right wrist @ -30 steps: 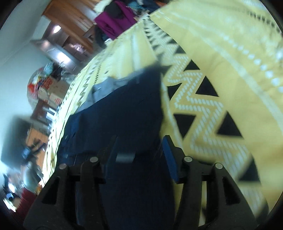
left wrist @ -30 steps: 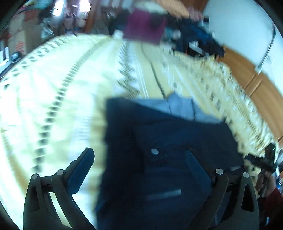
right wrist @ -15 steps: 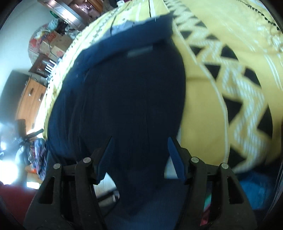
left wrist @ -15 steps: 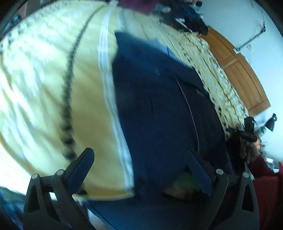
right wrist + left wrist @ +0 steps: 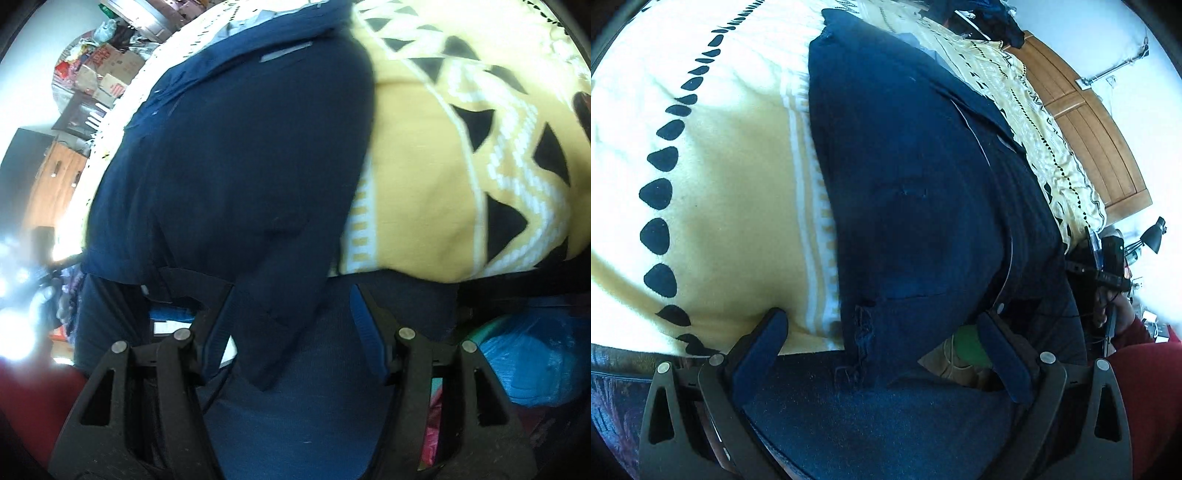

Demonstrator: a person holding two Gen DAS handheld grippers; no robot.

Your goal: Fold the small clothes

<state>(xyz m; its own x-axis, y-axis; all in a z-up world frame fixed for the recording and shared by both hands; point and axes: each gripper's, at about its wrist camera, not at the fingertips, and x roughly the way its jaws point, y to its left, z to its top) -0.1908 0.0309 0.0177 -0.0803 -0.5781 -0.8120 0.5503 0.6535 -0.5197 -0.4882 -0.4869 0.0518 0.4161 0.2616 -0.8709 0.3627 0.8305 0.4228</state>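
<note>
Navy garment point(image 5: 908, 192) lies across the yellow patterned blanket point(image 5: 731, 192), its hem overhanging the edge; left tongs point(image 5: 882, 347) and right tongs point(image 5: 291, 325) both gape wide, empty.

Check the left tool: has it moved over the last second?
Yes. The left tool has pulled back: it was over the yellow blanket beside the navy garment; now the blanket's near edge shows between its fingers.
</note>
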